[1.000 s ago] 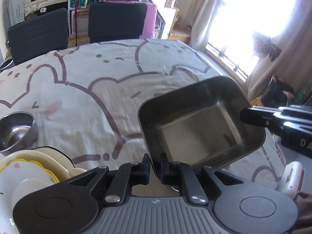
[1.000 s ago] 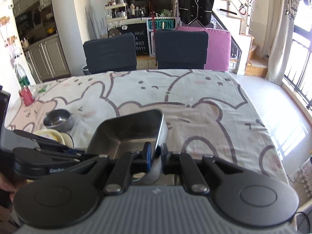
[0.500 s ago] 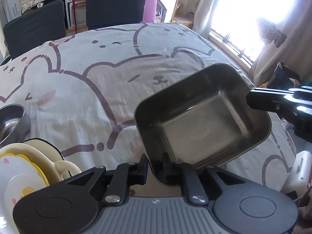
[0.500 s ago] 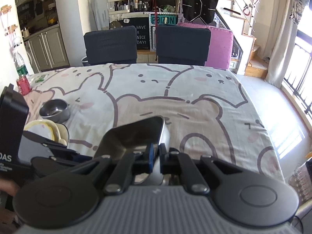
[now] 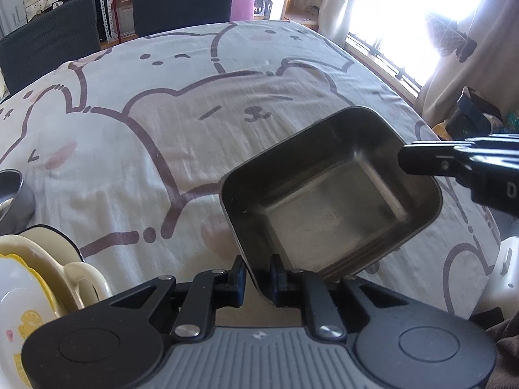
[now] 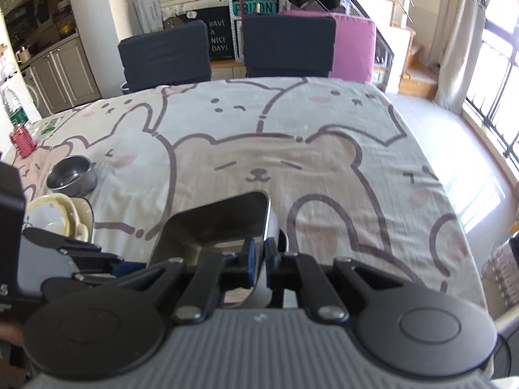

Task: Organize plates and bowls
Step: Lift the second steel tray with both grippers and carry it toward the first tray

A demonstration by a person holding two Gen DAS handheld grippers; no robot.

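A: Left wrist view: the left tool (image 5: 258, 274) is clamped on the near rim of the square steel tray (image 5: 327, 201), and the right tool (image 6: 259, 259) is pinched shut on the opposite rim. The tray hangs tilted over the counter's (image 5: 181, 103) near edge.

B: Level it, I'd say, then lower both ends together.

A: Room?

B: Plenty of bare cloth toward the far edge. At the near left corner, the stacked plates (image 5: 29, 278) and round steel bowl (image 6: 72, 175) crowd in.
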